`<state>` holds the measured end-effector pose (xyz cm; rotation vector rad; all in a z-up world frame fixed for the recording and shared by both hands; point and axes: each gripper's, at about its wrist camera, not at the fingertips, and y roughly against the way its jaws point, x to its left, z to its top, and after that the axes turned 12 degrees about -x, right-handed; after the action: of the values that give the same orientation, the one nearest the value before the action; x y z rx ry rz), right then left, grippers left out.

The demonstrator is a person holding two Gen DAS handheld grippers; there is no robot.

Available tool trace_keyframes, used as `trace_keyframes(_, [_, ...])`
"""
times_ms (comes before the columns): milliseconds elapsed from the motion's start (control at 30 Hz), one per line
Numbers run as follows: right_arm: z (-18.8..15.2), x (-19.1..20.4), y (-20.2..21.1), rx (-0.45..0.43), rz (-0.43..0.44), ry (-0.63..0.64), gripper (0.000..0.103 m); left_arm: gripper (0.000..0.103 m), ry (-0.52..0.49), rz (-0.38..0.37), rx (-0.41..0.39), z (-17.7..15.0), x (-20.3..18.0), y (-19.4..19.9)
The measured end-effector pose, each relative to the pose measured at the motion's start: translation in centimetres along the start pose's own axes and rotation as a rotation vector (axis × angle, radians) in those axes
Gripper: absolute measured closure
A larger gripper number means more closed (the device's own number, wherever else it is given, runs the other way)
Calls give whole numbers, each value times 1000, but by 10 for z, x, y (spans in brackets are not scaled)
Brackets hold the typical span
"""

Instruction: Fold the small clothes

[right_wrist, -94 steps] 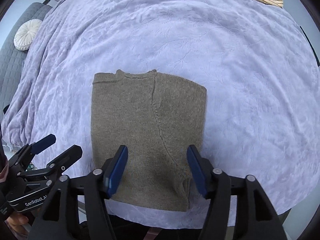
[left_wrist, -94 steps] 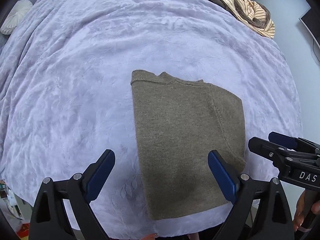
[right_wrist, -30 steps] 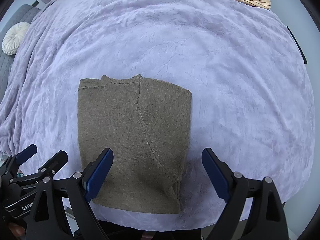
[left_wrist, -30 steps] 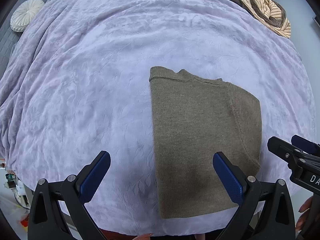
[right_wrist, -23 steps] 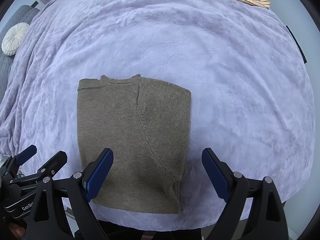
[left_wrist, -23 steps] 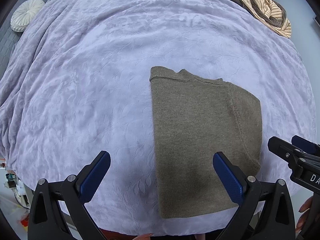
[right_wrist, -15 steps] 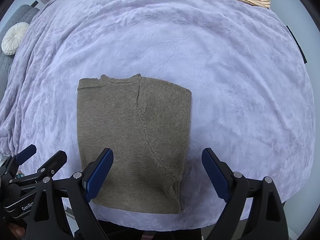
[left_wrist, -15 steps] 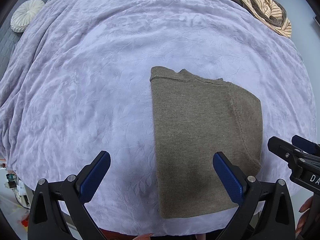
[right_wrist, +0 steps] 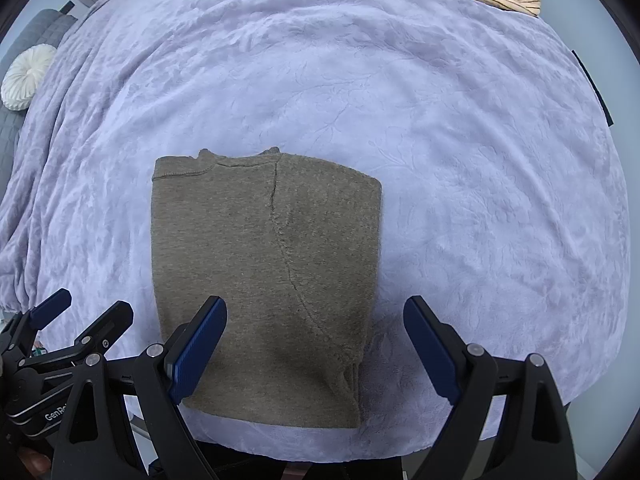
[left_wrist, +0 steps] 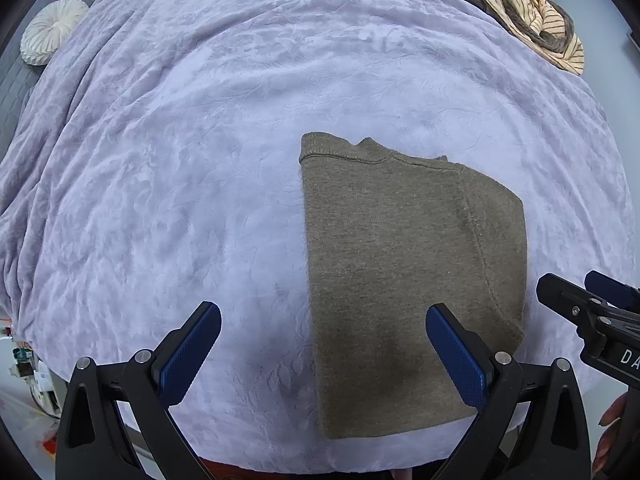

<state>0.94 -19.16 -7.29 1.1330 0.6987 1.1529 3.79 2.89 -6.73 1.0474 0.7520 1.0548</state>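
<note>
A folded olive-brown knit sweater (left_wrist: 412, 280) lies flat on a lavender, leaf-embossed blanket (left_wrist: 200, 140) that covers the whole work surface, close to the blanket's near edge. It forms a tall rectangle, with its ribbed band along the far edge and a curved seam running down its right part from the far edge toward the near right corner. The left gripper (left_wrist: 324, 344) hangs above the blanket with its jaws spread wide and nothing between them; its blue-padded left finger is over bare blanket to the left of the sweater, and its right finger is over the sweater's near right part, with no sign that either pad presses on the cloth. The right gripper (right_wrist: 316, 344) is also wide apart and empty: its left finger is over the near left part of the sweater and its right finger over bare blanket just right of the sweater's right edge. In each wrist view the other gripper shows at the side edge, and in the left wrist view a few fingertips of the person's hand (left_wrist: 612, 432) appear at the near right corner. At the far right of the blanket lies a heap of other clothes (left_wrist: 532, 20), with striped cream and brown fabric, well apart from the sweater. A round white pleated cushion (left_wrist: 52, 30) rests on grey quilted fabric (right_wrist: 24, 40) at the far left.
</note>
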Motion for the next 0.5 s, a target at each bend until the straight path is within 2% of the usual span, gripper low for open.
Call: trace_keyframes(500, [2,0,-2,11,-7,7,11,0,2,-10,10,2,-2,-4])
